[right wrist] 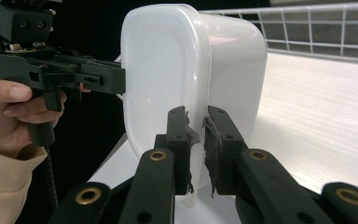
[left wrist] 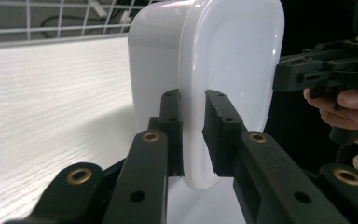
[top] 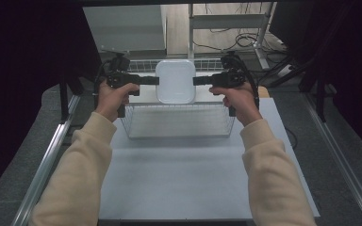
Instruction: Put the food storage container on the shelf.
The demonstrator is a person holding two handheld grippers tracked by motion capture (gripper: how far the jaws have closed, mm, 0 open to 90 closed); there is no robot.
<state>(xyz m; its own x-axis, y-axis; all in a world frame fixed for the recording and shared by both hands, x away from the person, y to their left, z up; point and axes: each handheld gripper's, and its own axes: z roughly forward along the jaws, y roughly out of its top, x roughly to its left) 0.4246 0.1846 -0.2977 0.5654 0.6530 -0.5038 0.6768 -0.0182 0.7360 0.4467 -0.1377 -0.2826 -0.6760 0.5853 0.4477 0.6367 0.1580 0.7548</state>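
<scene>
Two claws, the left claw (top: pixel 153 80) and right claw (top: pixel 199 80), are clamped on opposite rims of the white, rounded-rectangular plastic tub (top: pixel 175 81), judged light, stiff and slippery.

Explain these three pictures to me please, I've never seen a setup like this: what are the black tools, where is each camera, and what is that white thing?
No robot here: a person holds a hand-operated clamp with two black jaws in each hand. The high view looks down from above the person's side of the table; the forearms in cream sleeves come in from the bottom. There the left gripper and right gripper meet a white plastic container from opposite sides, above a wire basket standing on the table.

The other two pictures come from cameras riding on the clamps, looking along their jaws. In the left gripper view, the left gripper is shut on the container's rim. In the right gripper view, the right gripper pinches the opposite rim of the container. So both clamps carry it together.
</scene>
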